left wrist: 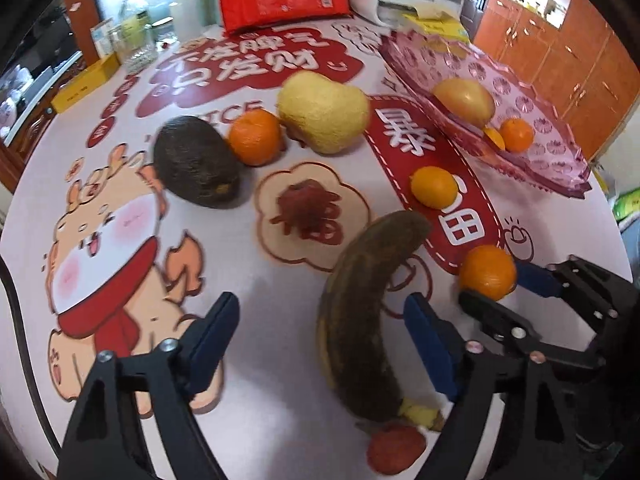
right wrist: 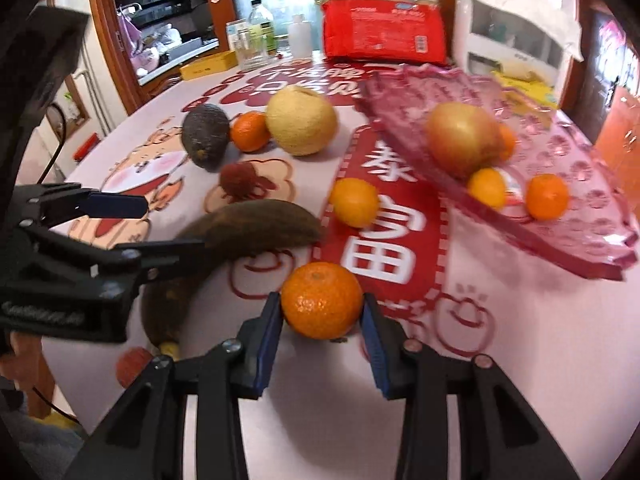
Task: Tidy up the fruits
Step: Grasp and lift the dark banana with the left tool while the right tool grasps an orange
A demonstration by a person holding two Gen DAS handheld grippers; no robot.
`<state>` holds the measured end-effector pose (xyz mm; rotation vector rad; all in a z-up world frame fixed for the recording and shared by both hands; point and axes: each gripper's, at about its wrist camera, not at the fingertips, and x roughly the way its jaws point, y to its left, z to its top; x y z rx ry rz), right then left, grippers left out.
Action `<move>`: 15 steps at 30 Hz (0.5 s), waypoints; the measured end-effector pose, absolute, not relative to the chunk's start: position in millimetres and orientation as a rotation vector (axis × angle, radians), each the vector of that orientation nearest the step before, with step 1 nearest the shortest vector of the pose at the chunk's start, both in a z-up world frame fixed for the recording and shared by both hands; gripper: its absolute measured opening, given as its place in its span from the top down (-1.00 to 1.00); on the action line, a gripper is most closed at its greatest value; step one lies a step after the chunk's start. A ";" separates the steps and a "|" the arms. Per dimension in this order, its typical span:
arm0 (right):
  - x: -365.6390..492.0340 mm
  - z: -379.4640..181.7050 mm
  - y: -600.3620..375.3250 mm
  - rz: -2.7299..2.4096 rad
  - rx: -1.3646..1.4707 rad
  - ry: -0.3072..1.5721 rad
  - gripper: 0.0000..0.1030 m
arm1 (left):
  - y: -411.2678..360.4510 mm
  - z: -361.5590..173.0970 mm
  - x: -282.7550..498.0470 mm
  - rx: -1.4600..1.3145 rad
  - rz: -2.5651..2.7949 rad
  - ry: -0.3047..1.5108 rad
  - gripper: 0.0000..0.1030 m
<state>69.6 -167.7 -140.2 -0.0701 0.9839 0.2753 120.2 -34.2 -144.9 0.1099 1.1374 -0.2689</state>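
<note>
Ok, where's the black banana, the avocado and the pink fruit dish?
black banana (left wrist: pixel 360 320), left wrist view, middle of its dark skin.
avocado (left wrist: pixel 195 161), left wrist view, middle of its side.
pink fruit dish (right wrist: pixel 580 236), right wrist view, bare patterned wall near the front rim.

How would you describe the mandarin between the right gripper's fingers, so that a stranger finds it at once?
Start from the pink glass fruit plate on the printed tablecloth. Nearer the camera, the right gripper has its blue pads on either side of one mandarin. Unlike the loose orange beyond it, it sits beside the dark overripe banana.
</note>
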 end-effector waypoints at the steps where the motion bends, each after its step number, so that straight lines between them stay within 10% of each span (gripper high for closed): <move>1: 67.5 -138.5 -171.4 0.263 -0.075 0.978 0.24 | -37.9 -147.2 121.1 0.115 -0.270 1.145 -0.44; 15: 51.3 -134.7 -190.8 0.236 -0.032 0.954 0.24 | -74.8 -155.2 113.5 0.258 -0.218 1.136 0.28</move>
